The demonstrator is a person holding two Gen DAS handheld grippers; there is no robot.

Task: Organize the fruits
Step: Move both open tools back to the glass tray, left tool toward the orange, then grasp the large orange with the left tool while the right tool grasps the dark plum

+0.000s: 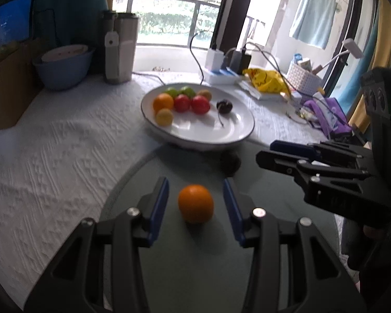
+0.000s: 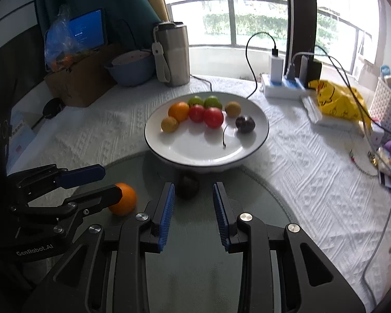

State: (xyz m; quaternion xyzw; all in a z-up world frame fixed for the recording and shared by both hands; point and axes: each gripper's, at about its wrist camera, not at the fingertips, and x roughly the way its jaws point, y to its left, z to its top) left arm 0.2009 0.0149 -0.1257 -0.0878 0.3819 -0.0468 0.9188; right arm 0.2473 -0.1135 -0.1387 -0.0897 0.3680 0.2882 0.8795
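An orange (image 1: 195, 203) lies on the grey round mat (image 1: 195, 260), between the open fingers of my left gripper (image 1: 195, 200), untouched. It also shows in the right wrist view (image 2: 123, 202). A white plate (image 1: 221, 133) holds several fruits: an orange, two red, two green, two yellowish and a dark plum (image 1: 224, 106). A dark fruit (image 2: 187, 187) lies on the mat at the plate's foot, just beyond my open, empty right gripper (image 2: 193, 203). The right gripper also shows in the left wrist view (image 1: 271, 151).
A steel tumbler (image 2: 173, 54), a blue bowl (image 2: 130, 69) and a cardboard box (image 2: 80, 78) stand at the back left. A power strip with chargers (image 2: 284, 86), a yellow bag (image 2: 336, 101) and a white basket (image 2: 385, 101) crowd the right side. White textured cloth (image 2: 312, 182) covers the table.
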